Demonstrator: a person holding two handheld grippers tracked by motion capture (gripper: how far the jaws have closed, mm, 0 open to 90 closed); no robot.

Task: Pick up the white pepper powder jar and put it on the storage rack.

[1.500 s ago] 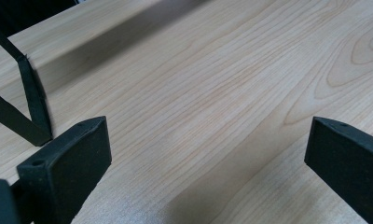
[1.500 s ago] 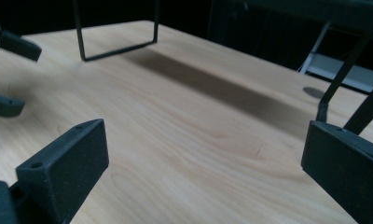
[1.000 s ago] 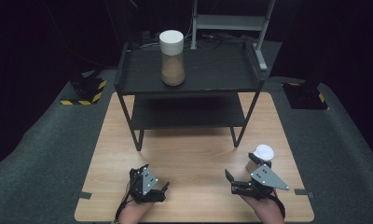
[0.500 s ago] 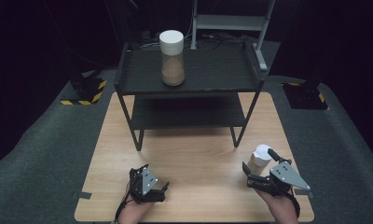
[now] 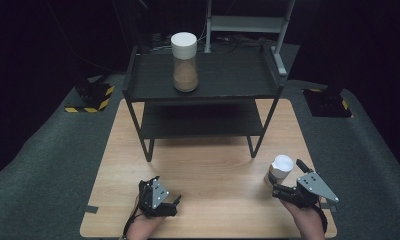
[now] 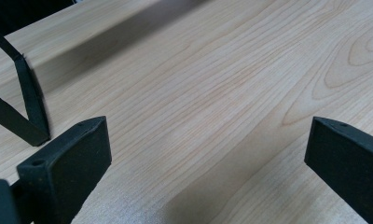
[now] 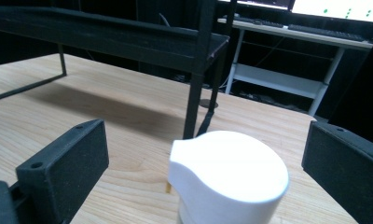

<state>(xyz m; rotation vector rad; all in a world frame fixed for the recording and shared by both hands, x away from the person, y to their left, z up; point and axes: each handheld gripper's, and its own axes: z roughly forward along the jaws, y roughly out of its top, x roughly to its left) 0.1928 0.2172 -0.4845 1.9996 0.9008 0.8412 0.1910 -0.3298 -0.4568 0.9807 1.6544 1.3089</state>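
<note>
On the wooden table (image 5: 208,165), a black two-tier shelf rack (image 5: 203,85) takes up the far half. A tall jar with white lid (image 5: 184,62), brown fill inside, stands upright on the top shelf, left of centre; lower shelf looks bare. Behind the table: a grey metal stand (image 5: 248,22), and yellow-black striped bases (image 5: 90,97) on the dark floor at either side.

Small white-capped jar (image 5: 280,170) stands upright on the table near the right edge, just right of and a bit nearer than the rack's front right leg (image 5: 260,130). In the right gripper view that leg rises right behind the cap, near it but not touching.

Right gripper (image 7: 201,154): jaws wide apart, one each side of the white cap (image 7: 229,172), clear gap on both sides, no contact visible. High view puts it just behind the jar on the person's side, right hand (image 5: 308,220) gripping it.

Left gripper (image 6: 208,144): jaws wide apart, nothing between them, just bare wood. It sits low at the near left of the table, well apart from the jar, with a rack foot (image 6: 28,112) off to its left.
</note>
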